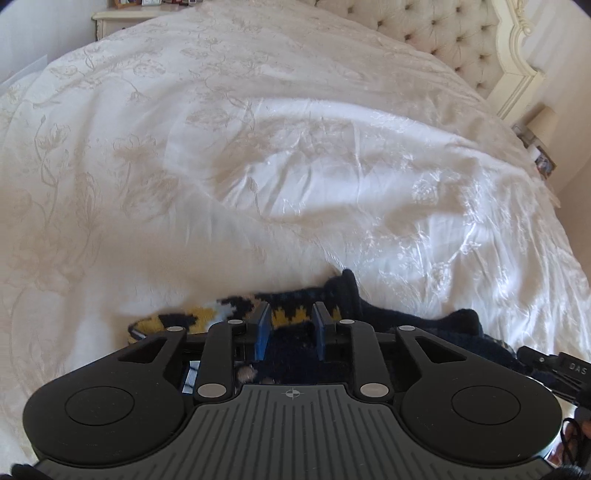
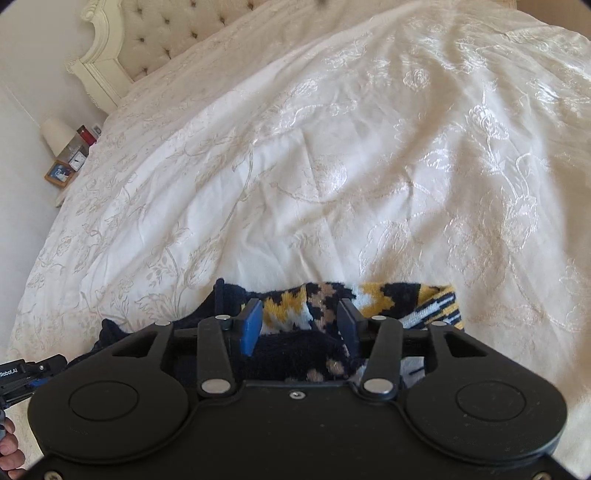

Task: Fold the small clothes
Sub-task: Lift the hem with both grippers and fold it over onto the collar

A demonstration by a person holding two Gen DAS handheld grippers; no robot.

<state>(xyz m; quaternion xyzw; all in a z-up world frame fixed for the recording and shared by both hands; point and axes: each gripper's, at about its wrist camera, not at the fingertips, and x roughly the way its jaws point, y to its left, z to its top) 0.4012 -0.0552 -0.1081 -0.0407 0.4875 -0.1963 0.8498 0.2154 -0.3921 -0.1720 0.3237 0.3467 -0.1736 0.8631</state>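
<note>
A small knitted garment, navy with yellow, white and tan zigzags, lies bunched on the white bedspread close to me. My left gripper hangs right over it, its blue pads apart and knit showing in the gap. In the right wrist view the same garment spreads to the right. My right gripper is open above its patterned band, one finger on each side of a yellow-and-white patch. The tool bodies hide the garment's near part in both views.
The embroidered bedspread stretches away in front, wrinkled. A tufted headboard and a bedside table with a lamp stand at the far end. The other tool's body shows at the right edge, and a hand at the lower left.
</note>
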